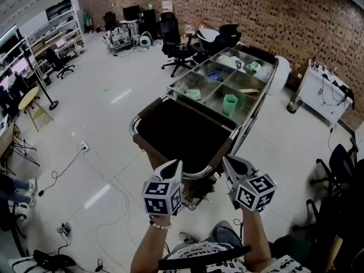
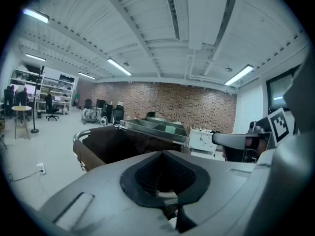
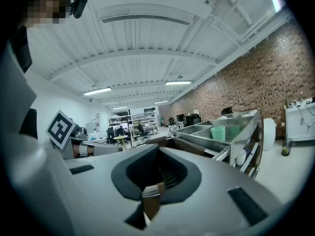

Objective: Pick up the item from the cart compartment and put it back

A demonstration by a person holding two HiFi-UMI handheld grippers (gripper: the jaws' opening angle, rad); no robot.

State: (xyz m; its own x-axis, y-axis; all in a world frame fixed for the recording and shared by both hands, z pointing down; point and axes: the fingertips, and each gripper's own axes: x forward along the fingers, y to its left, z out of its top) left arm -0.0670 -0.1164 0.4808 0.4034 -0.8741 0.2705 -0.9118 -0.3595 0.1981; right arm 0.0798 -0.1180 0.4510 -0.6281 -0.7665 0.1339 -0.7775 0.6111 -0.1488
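Facing the cart with left gripper and right gripper both pinched shut and empty, I take the green cup as my item. It stands upright in the near right compartment, far ahead. Of the 2, my right gripper is nearer.

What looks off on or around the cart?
Nothing stands out. The cart looks intact, the green cup sits upright in its compartment, and nothing is spilled. The left gripper and right gripper are both shut and empty, short of it.
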